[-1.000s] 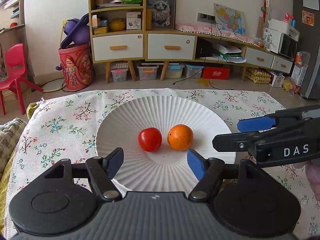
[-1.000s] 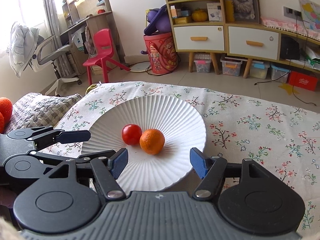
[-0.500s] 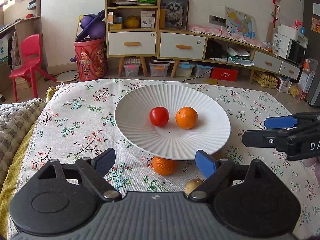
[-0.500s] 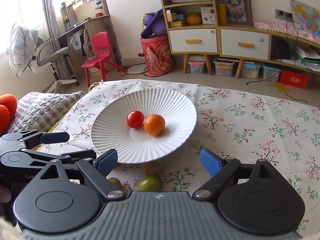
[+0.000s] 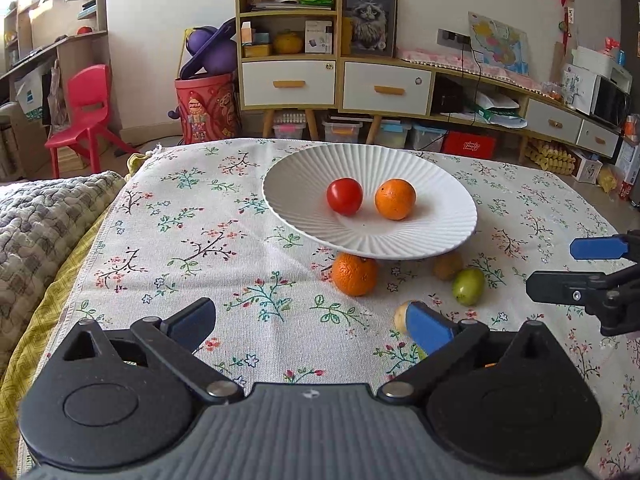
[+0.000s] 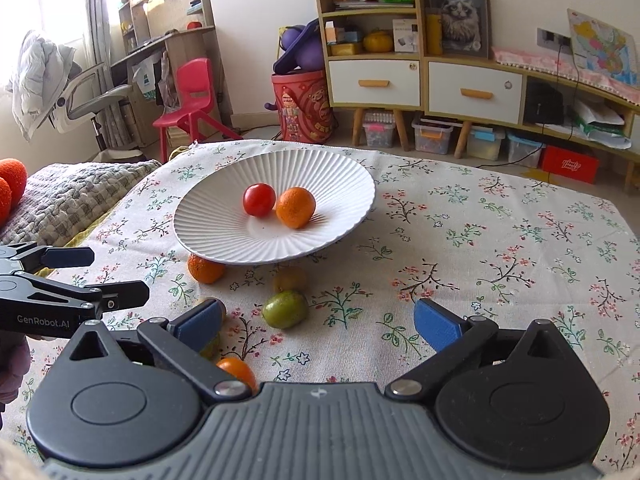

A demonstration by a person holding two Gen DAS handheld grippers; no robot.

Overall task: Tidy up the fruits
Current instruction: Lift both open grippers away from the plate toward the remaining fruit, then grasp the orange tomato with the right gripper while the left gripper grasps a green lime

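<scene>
A white ribbed plate (image 5: 304, 168) on the floral tablecloth holds a red tomato (image 5: 344, 196) and an orange (image 5: 395, 199). In front of its near rim lie another orange (image 5: 354, 276), a brownish fruit (image 5: 447, 266), a green fruit (image 5: 468, 286) and a pale fruit (image 5: 401, 314) partly behind a finger. My left gripper (image 5: 310, 320) hovers short of them, jaws opening, nothing between the pads. My right gripper (image 6: 318, 320) is likewise opening and holds nothing, with the green fruit (image 6: 285, 309) just ahead and a small orange (image 6: 237, 370) close under it.
A grey knitted blanket (image 5: 44, 216) and yellow cloth lie along the table's left edge. Two fuzzy orange-red things (image 6: 12, 176) sit at the far left. Beyond the table stand a red chair (image 6: 188, 96) and a shelf cabinet (image 6: 372, 40).
Both grippers have drawn back from the plate and their jaws have spread wider. The loose fruits in front of the plate have come into view.
</scene>
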